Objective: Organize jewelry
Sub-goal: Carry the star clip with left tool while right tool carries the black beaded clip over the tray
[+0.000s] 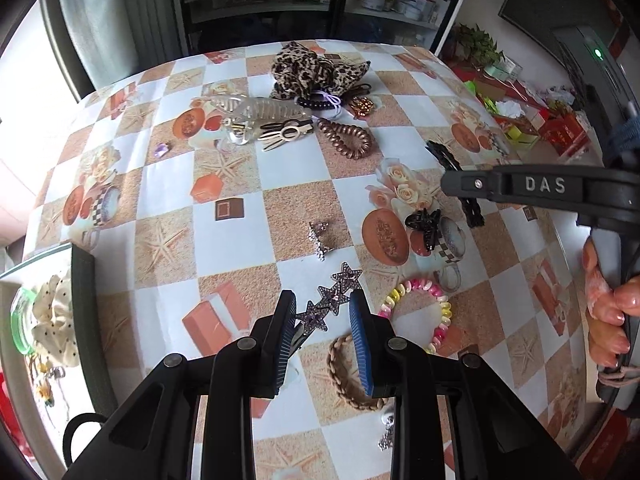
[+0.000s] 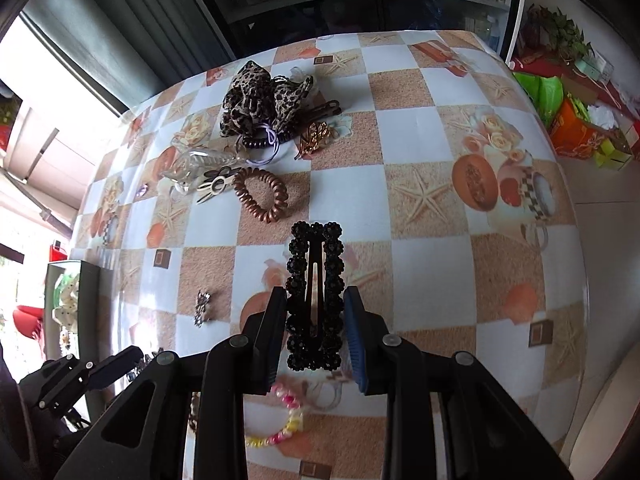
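A: While the left tool [image 1: 322, 326] hangs spread over the bench [image 1: 296, 176], what lies under it?

B: Item one, a purple star clip [image 1: 334, 298], flat on the bench near its near edge, between the fingers, contact not discernible. Just right of it: a pastel coil tie [image 1: 420, 312] and a braided band [image 1: 348, 376].

A: And the right tool [image 2: 315, 326]?

B: Item two, a black beaded snap clip [image 2: 315, 296], pinched between its fingers above the bench middle. Toward the far edge: leopard scrunchie [image 2: 260, 96], bronze coil tie [image 2: 262, 194].
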Motion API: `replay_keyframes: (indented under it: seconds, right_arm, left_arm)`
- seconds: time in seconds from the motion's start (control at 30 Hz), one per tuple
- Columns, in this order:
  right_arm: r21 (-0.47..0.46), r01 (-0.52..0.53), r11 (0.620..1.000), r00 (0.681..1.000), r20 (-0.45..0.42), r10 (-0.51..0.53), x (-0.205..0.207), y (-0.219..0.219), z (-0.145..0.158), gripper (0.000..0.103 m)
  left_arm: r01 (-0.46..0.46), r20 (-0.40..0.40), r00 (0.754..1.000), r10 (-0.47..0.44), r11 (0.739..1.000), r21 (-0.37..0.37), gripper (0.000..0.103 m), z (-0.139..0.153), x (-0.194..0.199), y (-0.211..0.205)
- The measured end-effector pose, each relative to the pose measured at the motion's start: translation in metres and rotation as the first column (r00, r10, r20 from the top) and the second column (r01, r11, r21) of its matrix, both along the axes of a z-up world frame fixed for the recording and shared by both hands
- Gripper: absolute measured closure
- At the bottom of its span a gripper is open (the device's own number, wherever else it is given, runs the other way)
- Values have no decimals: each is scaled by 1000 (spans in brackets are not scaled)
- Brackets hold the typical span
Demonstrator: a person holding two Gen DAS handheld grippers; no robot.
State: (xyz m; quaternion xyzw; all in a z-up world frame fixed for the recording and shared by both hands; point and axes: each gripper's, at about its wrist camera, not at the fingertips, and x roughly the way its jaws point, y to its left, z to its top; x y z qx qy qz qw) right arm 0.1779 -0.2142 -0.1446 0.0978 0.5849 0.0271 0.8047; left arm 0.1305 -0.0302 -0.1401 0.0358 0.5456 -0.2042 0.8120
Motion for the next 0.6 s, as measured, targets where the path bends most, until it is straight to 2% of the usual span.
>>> replay_keyframes:
  seconds: [0.37,0.6]
  right_arm:
    - [23,4,1000,1000,-27,-3,-36,11,8,72]
    - [25,-28,999,999,-33,29,-53,33,17,72]
  left_arm:
    - [-55,-11,998,55,998,-12,72,10,-29,31]
    - [-107,-5,994,106,994,-22,72,19,-48,61]
